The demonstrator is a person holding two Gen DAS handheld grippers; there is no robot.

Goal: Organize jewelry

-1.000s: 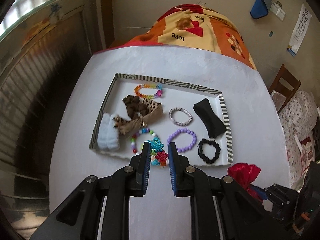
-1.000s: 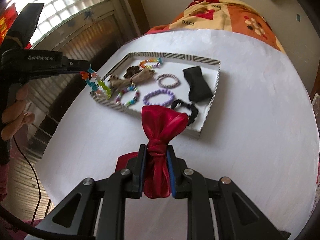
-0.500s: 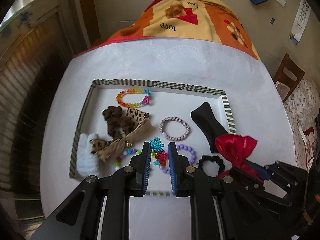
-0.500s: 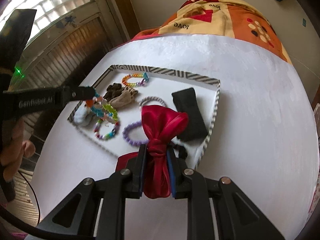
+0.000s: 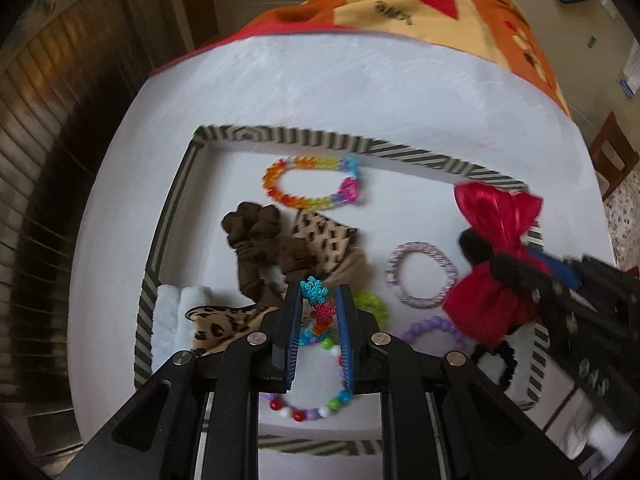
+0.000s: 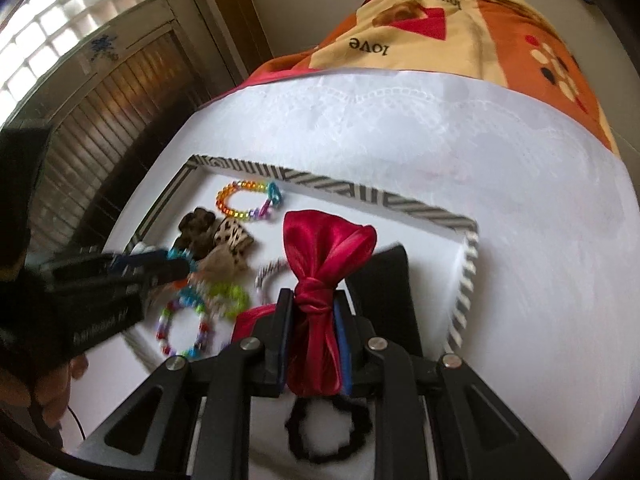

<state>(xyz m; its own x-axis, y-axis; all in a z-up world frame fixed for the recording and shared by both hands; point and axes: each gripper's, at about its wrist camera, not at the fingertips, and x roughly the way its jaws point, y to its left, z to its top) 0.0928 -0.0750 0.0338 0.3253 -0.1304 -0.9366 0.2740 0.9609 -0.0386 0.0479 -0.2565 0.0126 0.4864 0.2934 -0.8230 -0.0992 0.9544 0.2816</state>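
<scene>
A striped-rim tray [image 5: 168, 216] on the white table holds several bracelets and hair ties. My left gripper [image 5: 319, 300] is shut on a snowflake bead bracelet [image 5: 316, 292] and holds it over the tray's near part, above a multicoloured bead bracelet [image 5: 308, 404]. My right gripper [image 6: 312, 300] is shut on a red satin bow [image 6: 326, 240] at its knot, over the tray's right side, above a black scrunchie [image 6: 328, 436] and a black pad [image 6: 384, 280]. The bow [image 5: 496, 216] and right gripper also show in the left wrist view.
In the tray lie a rainbow bracelet [image 5: 312, 184], a brown scrunchie [image 5: 256, 236], a leopard bow [image 5: 324, 240], a silver bracelet [image 5: 422, 274], a purple bead bracelet [image 5: 432, 328] and a white fluffy tie [image 5: 172, 320]. An orange blanket [image 6: 460, 28] lies beyond the table.
Both grippers have moved forward over the tray with their items. The left gripper has dropped lower over the tray's near side; the right one now hangs over the tray's right side.
</scene>
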